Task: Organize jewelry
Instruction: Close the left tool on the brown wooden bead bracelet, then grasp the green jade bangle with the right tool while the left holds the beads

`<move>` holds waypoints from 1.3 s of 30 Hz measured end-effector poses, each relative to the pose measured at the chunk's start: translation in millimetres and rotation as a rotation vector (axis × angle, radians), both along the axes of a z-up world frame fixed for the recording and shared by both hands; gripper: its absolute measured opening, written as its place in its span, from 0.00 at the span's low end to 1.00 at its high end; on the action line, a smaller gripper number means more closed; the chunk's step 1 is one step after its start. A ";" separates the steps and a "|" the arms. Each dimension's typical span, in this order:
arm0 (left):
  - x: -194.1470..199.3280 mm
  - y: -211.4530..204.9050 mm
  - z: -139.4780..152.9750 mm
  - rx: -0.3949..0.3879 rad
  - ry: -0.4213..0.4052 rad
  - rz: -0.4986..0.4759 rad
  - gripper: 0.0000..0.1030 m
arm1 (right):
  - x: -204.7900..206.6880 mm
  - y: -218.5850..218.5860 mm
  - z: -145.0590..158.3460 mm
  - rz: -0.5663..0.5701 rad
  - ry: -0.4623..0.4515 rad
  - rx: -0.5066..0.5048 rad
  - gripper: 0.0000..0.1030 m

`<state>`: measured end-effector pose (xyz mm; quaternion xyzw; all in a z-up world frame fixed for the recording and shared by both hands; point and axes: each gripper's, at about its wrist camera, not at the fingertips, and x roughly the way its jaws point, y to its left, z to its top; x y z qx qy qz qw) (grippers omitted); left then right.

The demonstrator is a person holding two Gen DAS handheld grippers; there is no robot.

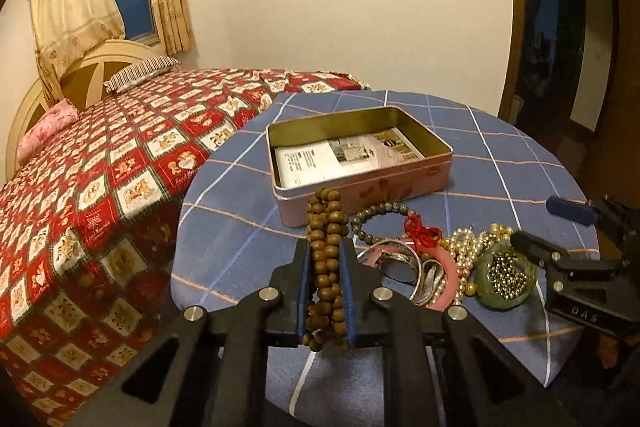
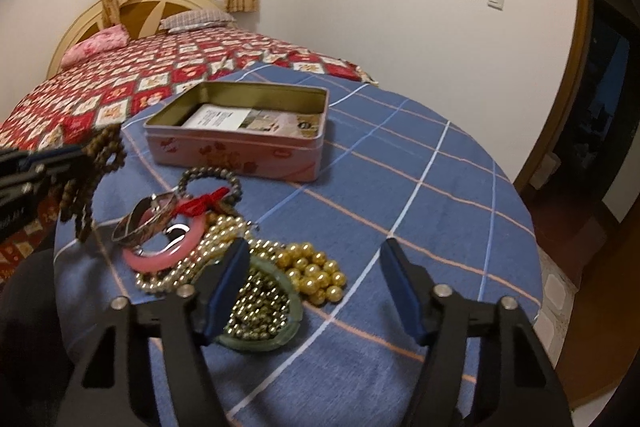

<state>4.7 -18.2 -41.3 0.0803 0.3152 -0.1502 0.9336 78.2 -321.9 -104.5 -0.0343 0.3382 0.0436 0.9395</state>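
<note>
You've barely begun: your left tongs (image 1: 325, 263) clamp the brown wooden bead strand (image 1: 326, 227) above the tabletop (image 2: 400, 227), your right tongs (image 2: 316, 287) gape empty over the remaining jewelry heap (image 2: 224, 239), and the pink rectangular tin (image 1: 360, 163) holds only papers.

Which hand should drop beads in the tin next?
Left. Its hand-held gripper already clamps the brown wooden bead strand, close to the open pink tin. The right hand-held gripper holds nothing.

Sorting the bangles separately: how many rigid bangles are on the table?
3: a pink bangle, a patterned metal bangle leaning on it, and a green bangle ringing small gold beads. Others may hide beneath the pile.
</note>
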 end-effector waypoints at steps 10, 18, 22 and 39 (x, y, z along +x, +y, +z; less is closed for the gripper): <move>5.5 -1.7 -15.2 -0.004 0.055 -0.015 0.14 | 3.9 2.8 -14.0 0.045 0.069 0.031 0.38; 5.5 -3.2 -17.2 -0.002 0.059 -0.020 0.14 | 1.7 -0.6 -15.4 0.072 0.078 0.069 0.10; 5.1 -2.6 -15.6 -0.009 0.054 -0.022 0.14 | -1.6 -0.7 -10.6 0.087 0.056 0.081 0.10; 24.5 -0.9 19.8 -0.038 -0.015 -0.041 0.14 | 18.2 -3.2 22.3 0.098 -0.016 0.092 0.09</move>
